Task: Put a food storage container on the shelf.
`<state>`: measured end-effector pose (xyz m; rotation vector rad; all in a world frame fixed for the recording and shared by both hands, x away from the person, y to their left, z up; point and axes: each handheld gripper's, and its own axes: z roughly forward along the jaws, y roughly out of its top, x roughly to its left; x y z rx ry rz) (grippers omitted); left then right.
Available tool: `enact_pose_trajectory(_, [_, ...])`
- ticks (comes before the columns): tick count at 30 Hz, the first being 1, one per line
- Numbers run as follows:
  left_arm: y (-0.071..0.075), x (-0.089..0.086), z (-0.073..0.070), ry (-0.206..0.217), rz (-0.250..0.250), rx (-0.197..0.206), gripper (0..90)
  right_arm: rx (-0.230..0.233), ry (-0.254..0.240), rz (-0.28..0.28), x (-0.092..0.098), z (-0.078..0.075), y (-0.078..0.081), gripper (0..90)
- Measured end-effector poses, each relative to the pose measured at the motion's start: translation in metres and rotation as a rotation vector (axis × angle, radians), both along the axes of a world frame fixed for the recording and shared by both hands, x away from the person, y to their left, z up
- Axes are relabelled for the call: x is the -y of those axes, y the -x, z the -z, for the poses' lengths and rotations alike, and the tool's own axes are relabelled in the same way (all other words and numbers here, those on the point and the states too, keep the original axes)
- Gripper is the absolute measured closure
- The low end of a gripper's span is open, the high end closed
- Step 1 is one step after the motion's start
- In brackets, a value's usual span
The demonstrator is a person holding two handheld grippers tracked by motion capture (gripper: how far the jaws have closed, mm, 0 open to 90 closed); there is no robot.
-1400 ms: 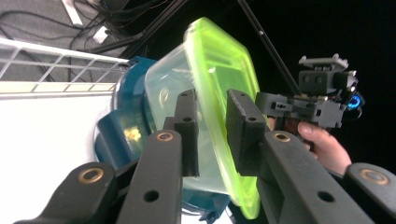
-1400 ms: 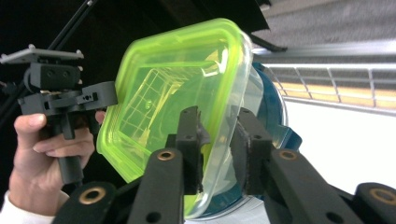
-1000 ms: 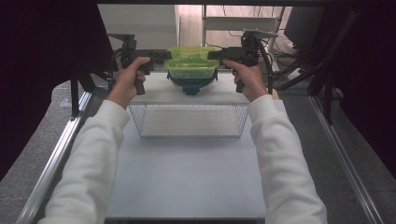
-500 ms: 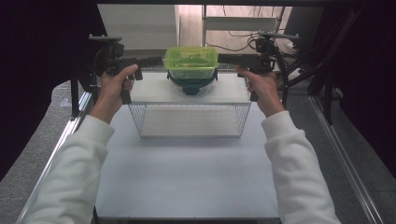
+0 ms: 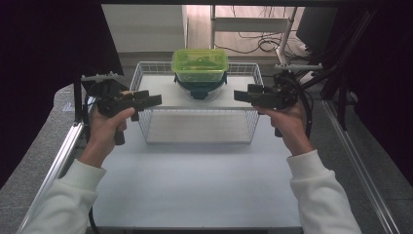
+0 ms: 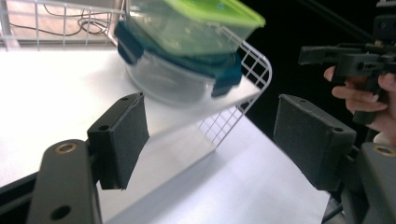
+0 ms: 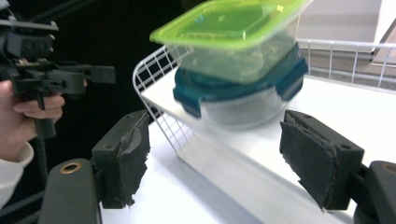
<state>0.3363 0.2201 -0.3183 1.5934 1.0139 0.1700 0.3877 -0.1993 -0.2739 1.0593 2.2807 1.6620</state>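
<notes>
Green-lidded container [image 5: 200,65] atop teal-lidded bowl [image 5: 200,88]

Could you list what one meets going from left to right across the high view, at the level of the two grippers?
Left gripper → wire basket's left wall → stacked containers, green-lidded one on a teal-lidded one → wire basket's right wall → right gripper's body and hand.

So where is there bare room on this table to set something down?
The widest free patch is the white tabletop between the wire rack and the near edge, flanked by both sleeves. The rack's shelf is bare left and right of the stacked containers, though it is crowded at mid-back. Both tongs, left and right, flank the rack's ends.
</notes>
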Motion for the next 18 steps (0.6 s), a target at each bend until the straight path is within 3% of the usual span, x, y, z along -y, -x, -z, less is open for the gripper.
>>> enact_pose_trajectory(4, [0.016, 0.002, 0.016, -0.057, 0.004, 0.015, 25.6, 0.032, 0.044, -0.005, 0.000, 0.015, 0.015, 24.8])
enact_pose_trajectory(9, [0.038, 0.001, 0.043, -0.061, 0.024, -0.003, 25.6, 0.049, 0.066, -0.008, 0.005, 0.043, 0.034, 25.4])
enact_pose_trajectory(11, [0.049, 0.003, 0.055, -0.109, 0.008, 0.000, 25.6, 0.048, 0.075, -0.004, 0.009, 0.056, 0.043, 25.4])
enact_pose_trajectory(14, [0.063, 0.002, 0.075, -0.106, 0.025, -0.027, 25.3, 0.043, 0.091, -0.002, 0.014, 0.078, 0.055, 25.6])
enact_pose_trajectory(18, [0.075, -0.001, 0.108, -0.114, -0.003, -0.077, 25.2, 0.017, 0.108, -0.003, 0.019, 0.106, 0.069, 25.6])
